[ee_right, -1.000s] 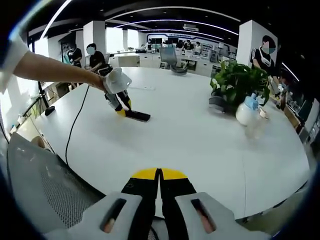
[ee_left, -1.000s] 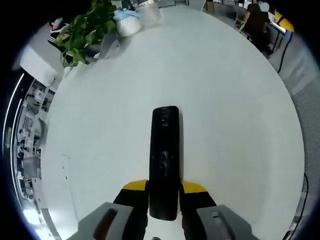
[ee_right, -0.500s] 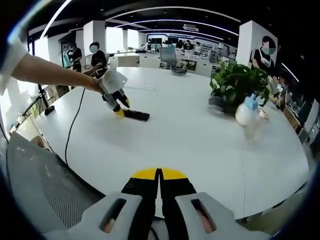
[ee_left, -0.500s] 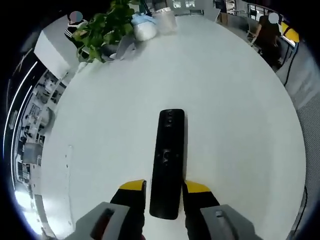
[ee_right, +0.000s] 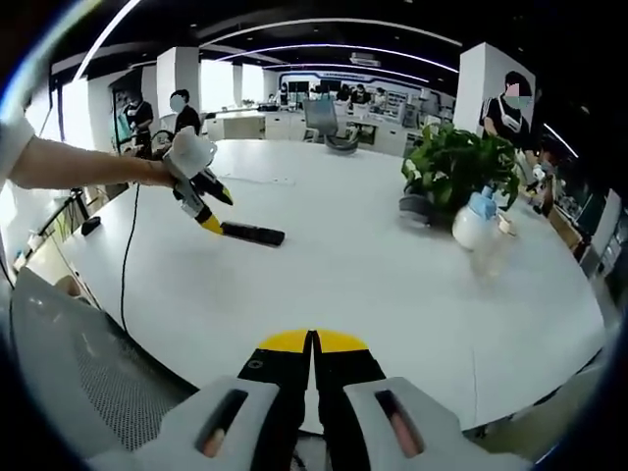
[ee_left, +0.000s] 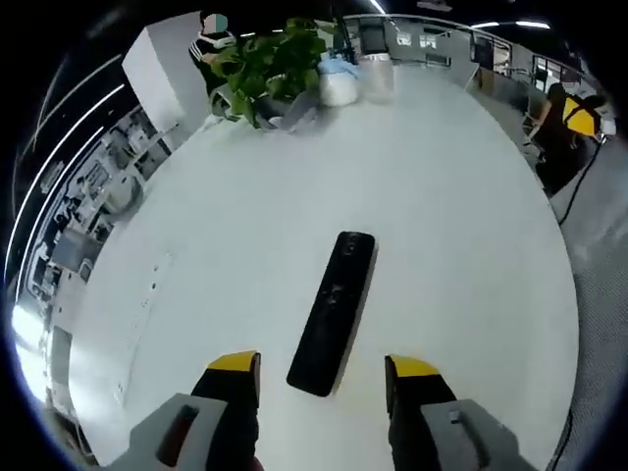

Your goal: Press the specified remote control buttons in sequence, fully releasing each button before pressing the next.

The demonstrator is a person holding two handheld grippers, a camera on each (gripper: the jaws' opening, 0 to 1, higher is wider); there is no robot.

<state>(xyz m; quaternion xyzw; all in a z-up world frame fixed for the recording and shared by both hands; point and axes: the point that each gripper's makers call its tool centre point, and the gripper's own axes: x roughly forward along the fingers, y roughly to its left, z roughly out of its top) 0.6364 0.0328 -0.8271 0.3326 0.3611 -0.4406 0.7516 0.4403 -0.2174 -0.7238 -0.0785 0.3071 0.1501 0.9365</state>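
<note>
A long black remote control (ee_left: 332, 312) lies flat on the round white table (ee_left: 442, 216), its near end just ahead of my left gripper (ee_left: 324, 378). The left jaws stand open and wide apart, clear of the remote on both sides. In the right gripper view the same remote (ee_right: 253, 234) lies at mid-left on the table, with the left gripper (ee_right: 208, 218) raised just left of it, held by a person's outstretched arm (ee_right: 78, 165). My right gripper (ee_right: 312, 345) is shut with nothing in it, near the table's front edge.
A potted green plant (ee_right: 453, 167), a white spray bottle (ee_right: 475, 218) and a clear cup (ee_right: 491, 257) stand at the table's far side. A black cable (ee_right: 128, 265) trails off the left edge. A grey mesh chair (ee_right: 69, 363) and office desks surround the table.
The left gripper has opened, let go of the remote, and drawn back and up from it. The remote stays on the table. The right gripper has barely moved.
</note>
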